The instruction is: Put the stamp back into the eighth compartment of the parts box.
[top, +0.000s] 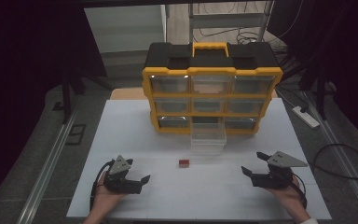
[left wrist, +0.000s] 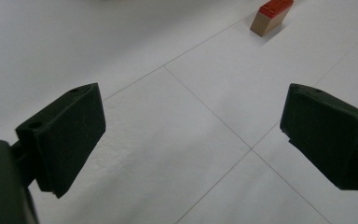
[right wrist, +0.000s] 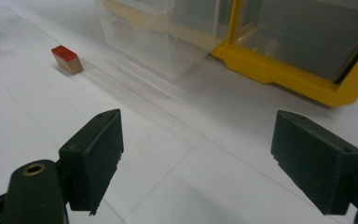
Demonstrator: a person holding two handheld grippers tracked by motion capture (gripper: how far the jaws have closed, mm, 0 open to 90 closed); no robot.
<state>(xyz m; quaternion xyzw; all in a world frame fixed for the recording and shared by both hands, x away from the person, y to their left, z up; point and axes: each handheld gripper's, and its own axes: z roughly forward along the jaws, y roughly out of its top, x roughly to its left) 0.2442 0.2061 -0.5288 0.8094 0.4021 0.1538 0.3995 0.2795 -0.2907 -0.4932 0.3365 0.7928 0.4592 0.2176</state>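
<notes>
Yellow-black drawer cabinet (top: 210, 88) at far edge of white worktop (top: 121, 135). Bottom middle clear drawer (top: 208, 138) pulled out toward near side. Small red-topped wooden block (top: 183, 163) mid-worktop, just front-left of drawer, apart from it. Left gripper (top: 139, 183) near front-left corner, jaws spread wide, nothing between. Right gripper (top: 254, 163) near front-right corner, jaws spread wide, nothing held.
</notes>
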